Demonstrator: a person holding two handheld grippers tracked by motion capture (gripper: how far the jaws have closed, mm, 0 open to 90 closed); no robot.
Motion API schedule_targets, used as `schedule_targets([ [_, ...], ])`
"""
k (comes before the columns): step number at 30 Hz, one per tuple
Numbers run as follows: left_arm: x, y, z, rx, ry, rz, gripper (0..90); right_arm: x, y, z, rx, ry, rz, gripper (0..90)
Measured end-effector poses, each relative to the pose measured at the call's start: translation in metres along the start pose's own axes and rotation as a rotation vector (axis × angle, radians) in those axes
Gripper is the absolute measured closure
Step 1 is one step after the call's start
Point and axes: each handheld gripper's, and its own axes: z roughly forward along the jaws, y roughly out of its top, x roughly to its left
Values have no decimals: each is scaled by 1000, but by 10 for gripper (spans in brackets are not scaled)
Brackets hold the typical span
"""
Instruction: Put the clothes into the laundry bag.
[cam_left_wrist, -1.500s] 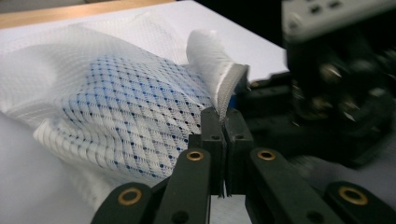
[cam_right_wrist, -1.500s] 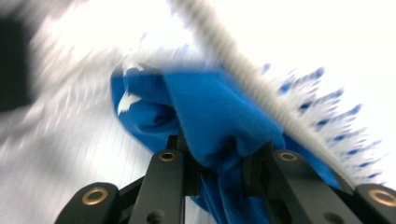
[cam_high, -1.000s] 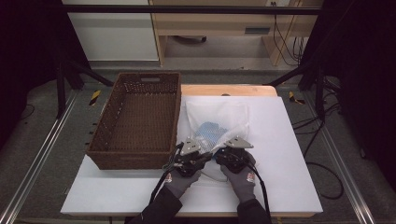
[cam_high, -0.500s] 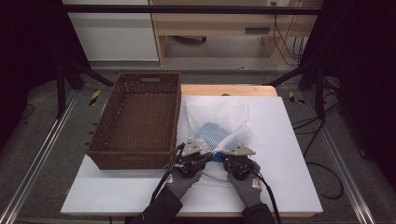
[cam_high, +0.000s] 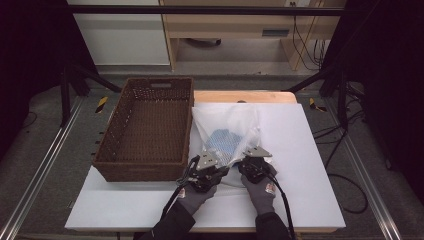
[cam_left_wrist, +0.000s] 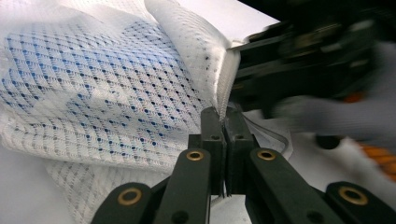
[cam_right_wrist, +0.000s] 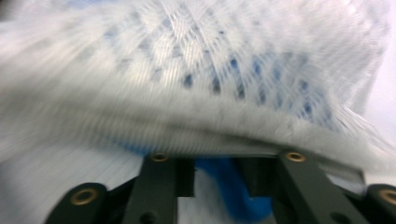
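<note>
I see the white rectangular table top (cam_high: 300, 165) in the high view, with the big brown woven wicker basket (cam_high: 145, 127) standing on its left part, and just beside the basket lies the white mesh laundry bag (cam_high: 227, 125) with a blue cloth item (cam_high: 223, 141) inside it. Both my hands work at the near edge of this bag. My left gripper (cam_left_wrist: 223, 122) has its jaws fully closed on the seam at the bag's edge, so this side is held. My right gripper (cam_right_wrist: 217, 177) stands at the same edge; its jaws have just been opening a little after a closing, and there is a visible gap between them, with the mesh lying over them and a piece of blue cloth in front. The picture is blurred, so I judge that this side is not gripped yet. I think the step in hand is taking hold of the bag's mouth. The next move calls for closing the right jaws on the mesh only, not on the blue cloth, while the left side does not let go.
</note>
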Motion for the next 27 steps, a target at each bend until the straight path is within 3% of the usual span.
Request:
schedule_targets([
  [1,0,0,0,0,0,0,888,0,0,0,0,0,0,683],
  [2,0,-1,1,6,3,1,888,-4,-4,-20,-24,54,-10,645],
  [3,0,-1,1,6,3,1,887,-4,-4,-20,-24,54,-10,645],
  [4,-1,-2,4,19,8,5,886,-8,-8,-44,-48,118,-9,628],
  [5,-1,-2,5,28,10,7,884,-9,-10,-55,-62,134,-13,623],
  [7,-3,-5,7,46,16,19,873,-16,-12,-74,-84,139,-24,617],
  [10,-3,-7,4,63,33,20,784,-31,-11,-89,-127,100,-2,603],
  [13,-3,-8,-3,67,49,22,700,-49,-10,-82,-95,42,26,588],
  [15,-4,-16,-15,81,81,25,657,-60,-13,-71,-56,11,39,587],
  [18,-2,-31,-22,131,127,15,617,-75,-23,-52,12,-34,70,589],
  [20,-1,-35,-23,143,135,6,607,-78,-26,-48,39,-35,64,593],
  [21,3,-47,-23,169,160,-26,606,-80,-32,-43,80,-67,43,633],
  [22,3,-50,-23,171,169,-35,606,-81,-35,-41,95,-66,42,662],
  [26,4,-54,-19,186,192,-41,621,-83,-39,-43,116,-52,67,869],
  [27,4,-54,-19,186,192,-41,650,-83,-39,-43,116,-52,67,869],
])
